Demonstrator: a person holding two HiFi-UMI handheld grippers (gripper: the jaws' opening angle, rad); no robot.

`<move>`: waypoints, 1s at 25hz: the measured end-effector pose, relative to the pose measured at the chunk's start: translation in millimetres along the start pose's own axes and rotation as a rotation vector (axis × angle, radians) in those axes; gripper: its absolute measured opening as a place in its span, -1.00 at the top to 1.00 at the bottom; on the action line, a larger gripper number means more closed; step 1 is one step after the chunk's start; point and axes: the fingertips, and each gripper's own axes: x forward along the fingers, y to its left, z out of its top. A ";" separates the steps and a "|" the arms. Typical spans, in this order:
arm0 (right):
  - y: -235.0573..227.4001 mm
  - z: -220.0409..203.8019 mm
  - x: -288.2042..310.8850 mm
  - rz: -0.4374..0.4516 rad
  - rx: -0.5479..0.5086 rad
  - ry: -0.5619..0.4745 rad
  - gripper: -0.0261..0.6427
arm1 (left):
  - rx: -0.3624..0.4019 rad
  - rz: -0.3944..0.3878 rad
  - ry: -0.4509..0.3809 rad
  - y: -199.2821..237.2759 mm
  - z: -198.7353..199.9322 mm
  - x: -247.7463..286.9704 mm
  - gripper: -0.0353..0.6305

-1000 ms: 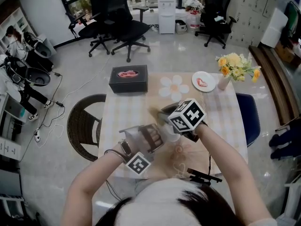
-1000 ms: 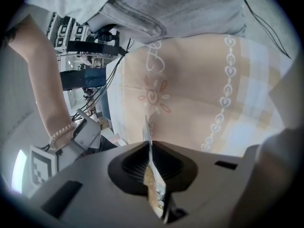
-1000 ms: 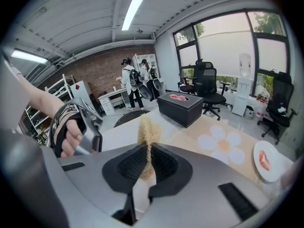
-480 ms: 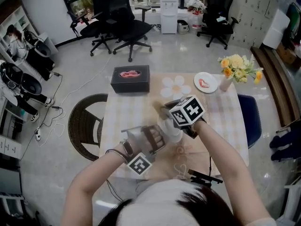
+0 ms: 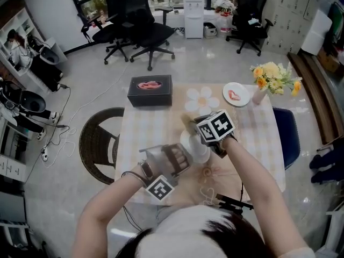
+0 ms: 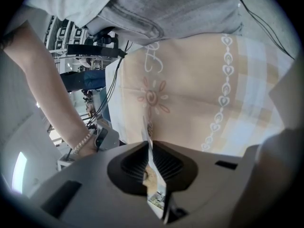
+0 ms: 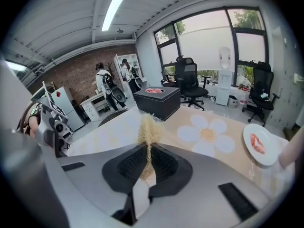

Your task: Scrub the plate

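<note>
– While the left gripper (image 6: 150,151) pinches the white plate (image 5: 195,146) by its rim, mid-frame in the head view, is scrubbing on?
– Looks so. Right gripper (image 7: 148,158) clamps a straw-coloured scrub pad (image 7: 149,126); next, I'd rub it across the plate face.

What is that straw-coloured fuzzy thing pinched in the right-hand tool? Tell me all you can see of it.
It is a small scrubber of pale, wiry, straw-coloured fibres. The right gripper is shut on its lower part, squeezing it thin between dark ribbed pads; its frayed, fuzzy top stands upright past the jaw tips. In the right gripper view only the pads touch it.
</note>
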 end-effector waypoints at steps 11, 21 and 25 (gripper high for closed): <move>-25.4 -34.2 2.5 -0.060 0.060 0.062 0.83 | -0.034 0.015 0.004 3.6 -1.8 -0.8 0.83; -32.1 -63.6 -6.4 -0.073 0.079 0.110 0.83 | -0.108 0.050 0.026 15.7 -8.1 0.1 0.84; -29.8 -73.6 -10.5 -0.057 0.073 0.135 0.83 | -0.178 0.071 0.042 22.0 -12.3 2.2 0.84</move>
